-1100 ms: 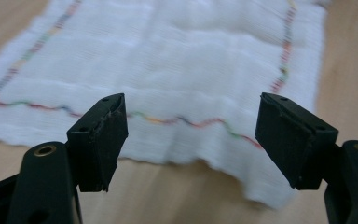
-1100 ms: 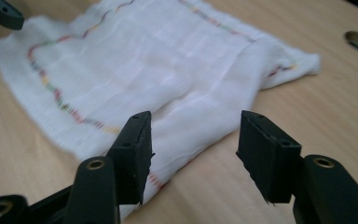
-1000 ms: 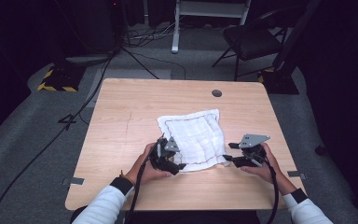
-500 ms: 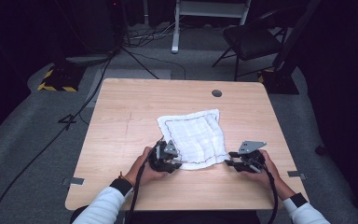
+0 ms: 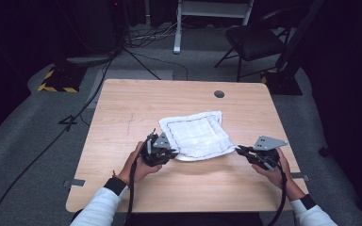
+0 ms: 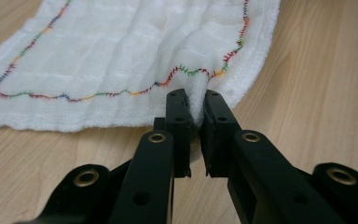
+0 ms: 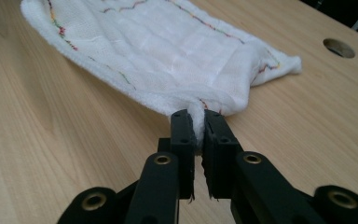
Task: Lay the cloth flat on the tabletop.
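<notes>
Cloth: a white cloth (image 5: 195, 135) with a multicoloured stitched border lies roughly flat near the middle of the bench (image 5: 122, 113), its near edge toward the person.
Near corners: both near corners are bunched up into small pinched folds, seen close in the two gripper views.
Left gripper: the left gripper (image 5: 161, 149) has just been closing its jaws, and they now pinch the cloth's near-left corner (image 6: 196, 100), fabric squeezed between the pads.
Right gripper: the right gripper (image 5: 242, 150) has likewise just been closing, and its jaws clamp the near-right corner (image 7: 196, 116).
Step in hand: by my reading, both corners are secured and the lift is just starting; most of the cloth rests on the wood.
Next move: probably raising both corners evenly and carrying them toward the far edge to fold, keeping the pinch firm so neither corner slips out.
Surroundings: a round hole (image 5: 219, 94) sits in the far part of the bench; a chair (image 5: 252, 40) stands beyond it.
</notes>
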`<action>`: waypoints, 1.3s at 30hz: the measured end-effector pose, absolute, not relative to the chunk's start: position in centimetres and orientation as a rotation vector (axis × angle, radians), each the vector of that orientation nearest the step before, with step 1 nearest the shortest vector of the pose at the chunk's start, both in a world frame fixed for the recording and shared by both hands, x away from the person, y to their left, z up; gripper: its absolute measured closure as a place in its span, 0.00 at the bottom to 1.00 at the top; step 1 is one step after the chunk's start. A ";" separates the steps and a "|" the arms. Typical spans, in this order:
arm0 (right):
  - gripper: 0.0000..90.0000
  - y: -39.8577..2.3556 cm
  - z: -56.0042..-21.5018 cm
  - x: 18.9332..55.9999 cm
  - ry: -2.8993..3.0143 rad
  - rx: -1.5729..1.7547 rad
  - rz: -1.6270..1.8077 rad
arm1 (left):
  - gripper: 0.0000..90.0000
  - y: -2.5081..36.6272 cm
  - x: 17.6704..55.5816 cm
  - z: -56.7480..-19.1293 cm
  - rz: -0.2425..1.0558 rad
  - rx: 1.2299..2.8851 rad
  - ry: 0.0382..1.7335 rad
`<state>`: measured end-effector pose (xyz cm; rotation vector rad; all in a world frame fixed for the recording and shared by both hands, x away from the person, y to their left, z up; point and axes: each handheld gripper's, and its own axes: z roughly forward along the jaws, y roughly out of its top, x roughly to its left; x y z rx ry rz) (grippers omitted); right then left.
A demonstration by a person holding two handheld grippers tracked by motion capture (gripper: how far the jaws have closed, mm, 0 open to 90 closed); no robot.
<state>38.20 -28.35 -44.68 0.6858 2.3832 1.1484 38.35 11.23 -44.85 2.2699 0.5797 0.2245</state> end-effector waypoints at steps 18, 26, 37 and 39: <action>0.86 -28.1 -46.3 33.2 2.557 0.615 1.155 | 0.85 13.8 31.7 -47.6 0.080 2.373 0.609; 0.55 -29.6 -46.1 33.0 2.468 0.737 1.160 | 0.58 14.3 33.4 -47.0 0.188 2.292 0.727; 0.48 -27.6 -45.3 41.9 2.328 0.883 1.071 | 0.53 11.4 40.2 -47.8 0.259 2.272 0.822; 0.47 -26.5 -46.0 44.2 2.333 0.892 0.997 | 0.53 10.7 41.3 -48.1 0.264 2.273 0.825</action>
